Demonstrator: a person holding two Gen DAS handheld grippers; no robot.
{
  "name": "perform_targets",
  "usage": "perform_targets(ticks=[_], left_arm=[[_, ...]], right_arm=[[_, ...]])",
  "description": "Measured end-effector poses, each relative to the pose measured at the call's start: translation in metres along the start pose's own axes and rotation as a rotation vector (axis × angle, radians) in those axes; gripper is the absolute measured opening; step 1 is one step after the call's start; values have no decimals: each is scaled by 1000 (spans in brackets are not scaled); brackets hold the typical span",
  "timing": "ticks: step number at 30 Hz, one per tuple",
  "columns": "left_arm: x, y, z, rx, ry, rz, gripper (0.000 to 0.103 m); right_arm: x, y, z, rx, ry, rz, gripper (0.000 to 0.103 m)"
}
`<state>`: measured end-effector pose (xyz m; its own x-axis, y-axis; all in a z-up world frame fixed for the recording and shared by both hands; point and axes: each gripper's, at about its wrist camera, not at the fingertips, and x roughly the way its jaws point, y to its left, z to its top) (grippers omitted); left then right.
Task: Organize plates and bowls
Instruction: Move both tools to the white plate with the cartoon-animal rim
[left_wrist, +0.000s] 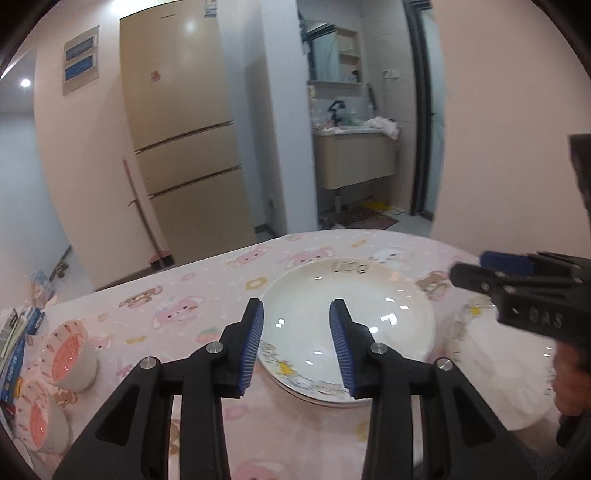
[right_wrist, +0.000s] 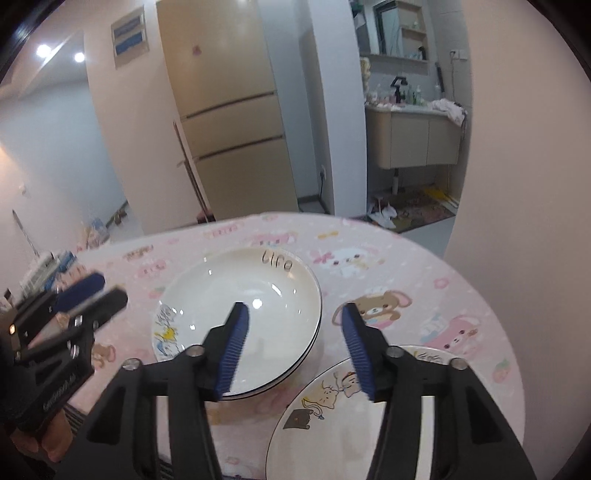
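Two stacked deep plates (left_wrist: 343, 314) sit on the pink cartoon tablecloth (left_wrist: 184, 314) just beyond the left gripper (left_wrist: 296, 343), whose blue-padded fingers (left_wrist: 253, 343) stand spread with nothing between them; the plates' near rim shows in the gap below the tips. Left of those fingers, well apart, two small pink-lined bowls (left_wrist: 68, 356) stand side by side near the cloth's edge, with some packets (left_wrist: 16, 343) past them. To the right, another white plate (left_wrist: 498, 369) lies just beside the stack, and the right gripper (left_wrist: 491, 267) hangs above it, blurred. From the right wrist, the right gripper (right_wrist: 295, 347) also has its fingers (right_wrist: 358, 350) parted and empty; the left finger's tip overlaps the stacked plates (right_wrist: 236, 306), lettered on the far inner wall, while the right finger overlaps a flat cartoon-printed plate (right_wrist: 332, 417) lying near and below. Far left of these fingers the left gripper (right_wrist: 94, 290) appears blurred, a hand (right_wrist: 33, 439) under it. A tall beige refrigerator (right_wrist: 229, 110) stands beyond the table.
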<state>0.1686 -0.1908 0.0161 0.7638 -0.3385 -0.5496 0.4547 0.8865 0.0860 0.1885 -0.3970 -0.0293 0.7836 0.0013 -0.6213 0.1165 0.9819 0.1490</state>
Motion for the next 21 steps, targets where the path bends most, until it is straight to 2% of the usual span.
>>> perform_targets(ticks=[2,4,7,9,11,12,13,15,17,18,21], left_arm=[[-22,-9,1,34,-54,17,48],[-42,-15,2,41,-114,26,64],[-66,-21,9,8,-174,-4,75],[-79,-24,13,-15,-204,-33,78],[-92,-31,17,-13,-256,-37,89],[-97,-34,18,-6,-279,-29,98],[-101,-38,19,1,-299,-17,103],[-110,-48,17,10,-320,-11,103],[-111,-54,18,15,-308,-44,103],[-110,-56,18,9,-297,-57,103],[-104,-61,18,-23,-257,-96,103]], right_arm=[[-16,-6,3,5,-32,-4,59],[-36,-15,5,22,-76,-15,60],[-62,-27,6,56,-122,-24,60],[-79,-34,6,67,-149,-24,63],[-93,-39,4,65,-174,-28,69],[-103,-42,3,61,-196,-33,69],[-110,-44,2,57,-209,-34,70],[-122,-48,-1,41,-227,-27,71],[-135,-53,-5,40,-246,-24,83],[-139,-57,-9,43,-254,-21,85],[-145,-67,-14,59,-257,-25,86]])
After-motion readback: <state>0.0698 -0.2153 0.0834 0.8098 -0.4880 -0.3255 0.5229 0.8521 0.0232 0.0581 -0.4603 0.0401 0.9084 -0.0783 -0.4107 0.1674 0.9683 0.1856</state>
